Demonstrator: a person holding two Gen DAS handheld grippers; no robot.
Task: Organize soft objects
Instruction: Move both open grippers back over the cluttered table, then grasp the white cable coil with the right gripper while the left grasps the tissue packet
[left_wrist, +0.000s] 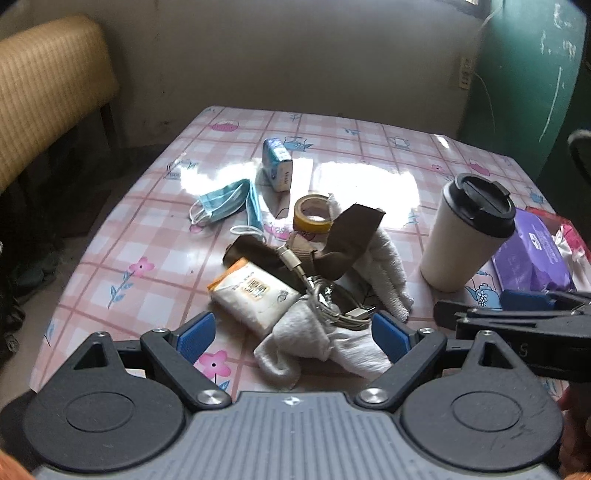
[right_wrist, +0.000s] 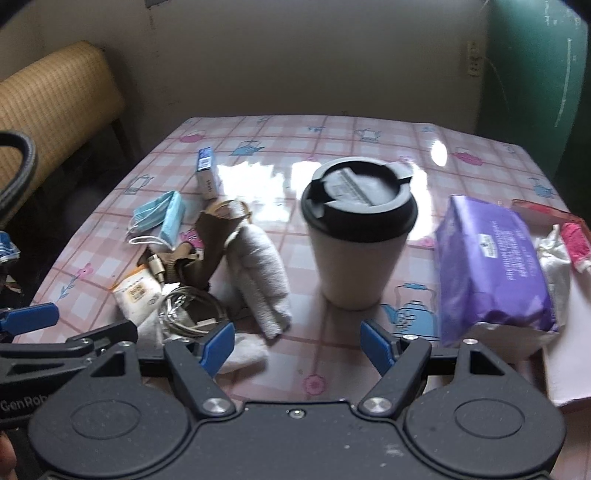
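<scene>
soft pile: white sock (left_wrist: 314, 343), towel (left_wrist: 380, 266), brown cloth (left_wrist: 343, 240), tangled with cable (left_wrist: 325, 302), table (left_wrist: 110, 236) centre
left gripper (left_wrist: 293, 328): fingers apart, empty, above sock
right gripper (right_wrist: 297, 345): fingers wide apart, empty
cup (right_wrist: 356, 240): 12 o'clock of right gripper, upright
masks (left_wrist: 225, 203): 11 o'clock of pile
purple pack (right_wrist: 491, 266): 3 o'clock of cup

Bare tablecloth (right_wrist: 314, 354) left open just ahead of the right gripper (right_wrist: 297, 341), path beyond blocked by the upright lidded cup (right_wrist: 356, 236), flanked by a purple packet (right_wrist: 487, 266) and rolled white towel (right_wrist: 260, 273), far table left clear.
</scene>
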